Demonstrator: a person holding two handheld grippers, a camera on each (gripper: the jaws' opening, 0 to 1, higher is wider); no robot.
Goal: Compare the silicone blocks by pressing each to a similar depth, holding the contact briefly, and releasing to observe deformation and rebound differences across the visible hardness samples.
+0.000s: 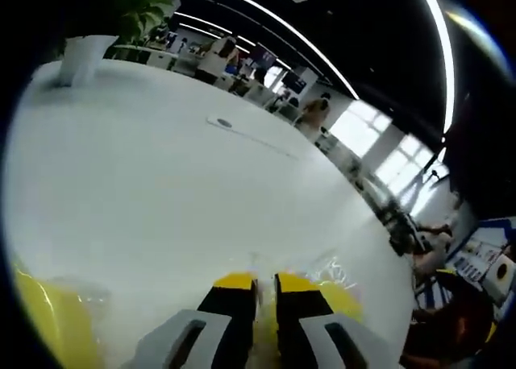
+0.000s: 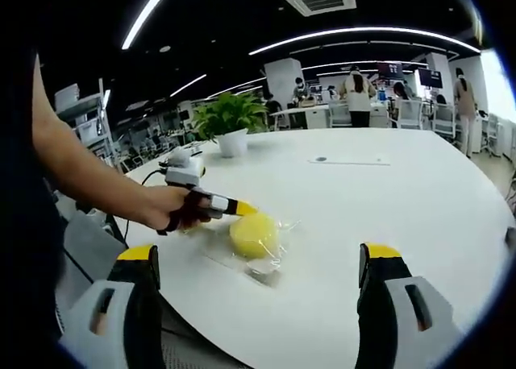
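Plant pot (image 2: 232,143) stands well behind yellow block (image 2: 253,234).

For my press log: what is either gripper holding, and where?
Nothing is visibly gripped: the left gripper, jaws nearly shut, touches the round yellow silicone block in clear wrap at its edge; right gripper open.

Left gripper (image 2: 240,209) presses the bagged yellow silicone block (image 2: 253,234) on the white table (image 2: 387,192); right gripper (image 2: 258,264) spread wide

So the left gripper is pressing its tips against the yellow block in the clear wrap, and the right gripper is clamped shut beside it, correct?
Not quite. The right gripper is wide open, not clamped shut; the right gripper view shows its jaws far apart. The rest holds: there the left gripper has its tips against the yellow block in its clear wrap.
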